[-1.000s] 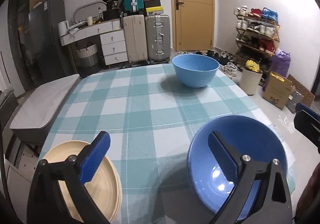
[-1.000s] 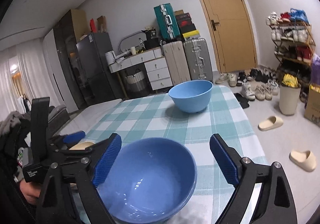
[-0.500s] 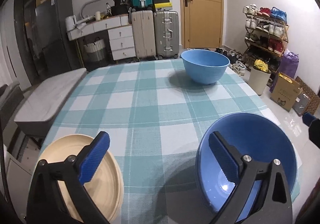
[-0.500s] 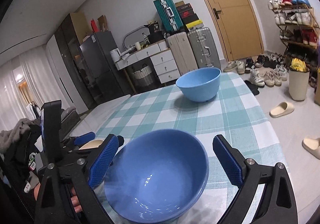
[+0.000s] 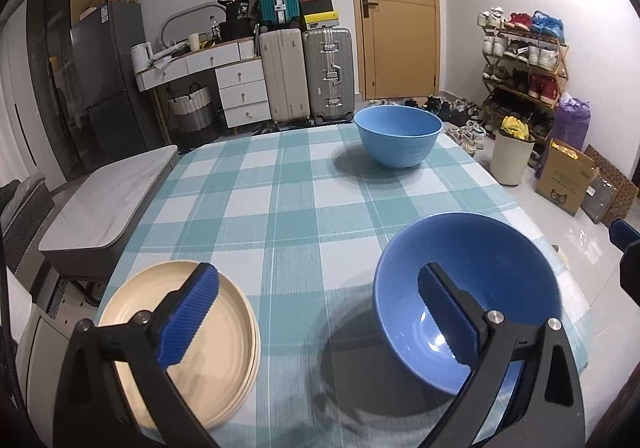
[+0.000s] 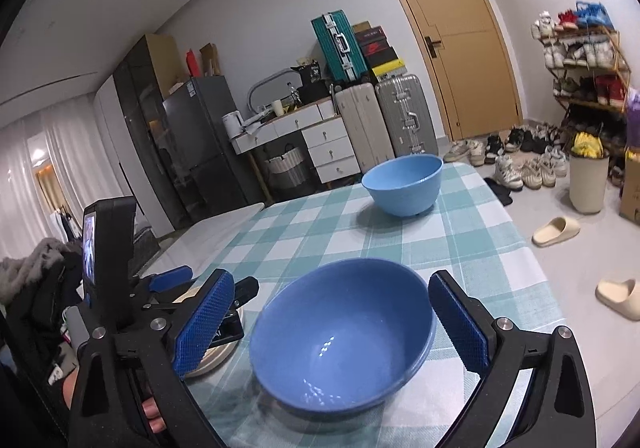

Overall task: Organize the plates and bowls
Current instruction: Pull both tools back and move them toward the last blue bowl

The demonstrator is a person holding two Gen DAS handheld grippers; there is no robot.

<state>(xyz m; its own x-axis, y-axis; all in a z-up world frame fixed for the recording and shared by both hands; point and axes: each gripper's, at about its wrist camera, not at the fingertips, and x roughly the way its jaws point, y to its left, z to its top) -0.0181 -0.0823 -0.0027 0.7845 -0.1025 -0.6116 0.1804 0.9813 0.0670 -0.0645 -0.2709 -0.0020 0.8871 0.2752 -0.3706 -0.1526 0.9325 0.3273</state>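
Note:
A dark blue bowl sits at the near right of the checked table; it also shows in the right wrist view. A lighter blue bowl stands at the far right, also in the right wrist view. A stack of cream plates lies at the near left. My left gripper is open and empty, over the gap between the plates and the dark bowl. My right gripper is open and empty, its fingers either side of the dark bowl, above it.
The table's right edge drops to a tiled floor with slippers, a bin and a shoe rack. A grey bench stands left of the table. Suitcases and drawers stand behind.
Both grippers have drawn back and risen a little, so the bowls and plates show further forward in view. Jaws stayed open. Nothing on the table moved.

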